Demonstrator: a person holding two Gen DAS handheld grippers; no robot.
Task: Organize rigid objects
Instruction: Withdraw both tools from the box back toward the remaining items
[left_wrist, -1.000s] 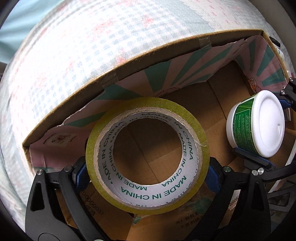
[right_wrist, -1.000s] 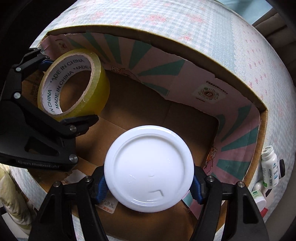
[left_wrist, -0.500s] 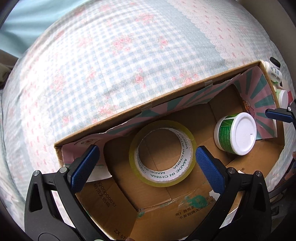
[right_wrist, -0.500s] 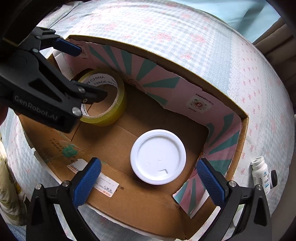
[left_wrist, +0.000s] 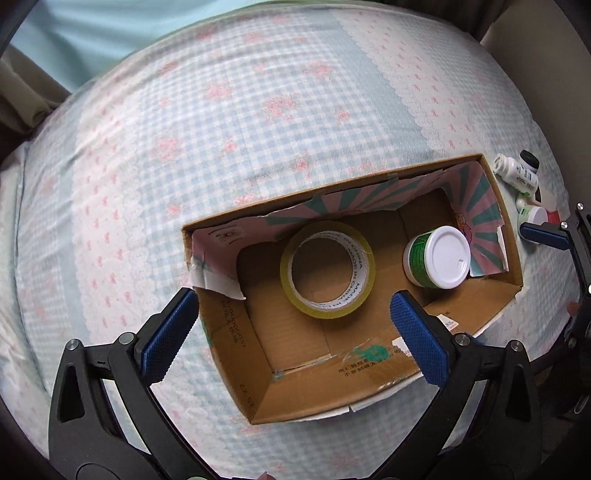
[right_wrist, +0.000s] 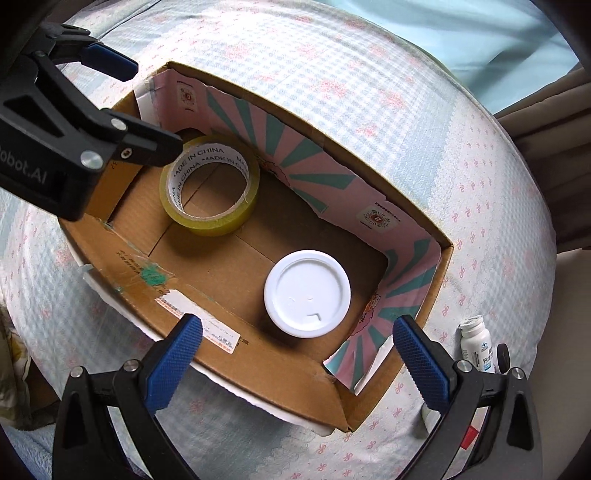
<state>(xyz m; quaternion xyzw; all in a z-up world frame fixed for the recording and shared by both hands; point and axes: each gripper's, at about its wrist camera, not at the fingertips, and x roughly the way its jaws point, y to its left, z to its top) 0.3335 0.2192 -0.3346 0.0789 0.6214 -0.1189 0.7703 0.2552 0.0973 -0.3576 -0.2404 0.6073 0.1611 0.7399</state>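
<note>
Currently, the cardboard box (left_wrist: 436, 365) sits on the checked cloth (left_wrist: 221, 122), with the tape roll (left_wrist: 327, 268) and the white-lidded jar (left_wrist: 437, 263) well apart on its floor and small bottles (left_wrist: 517, 173) just outside its far end; nothing obstructs either item. Left gripper (left_wrist: 295, 341) and right gripper (right_wrist: 297, 356) hang above the box, jaws spread wide and empty. One second earlier each pinched its item low inside the box; both jaws have just been opening, and both items now rest released.
</note>
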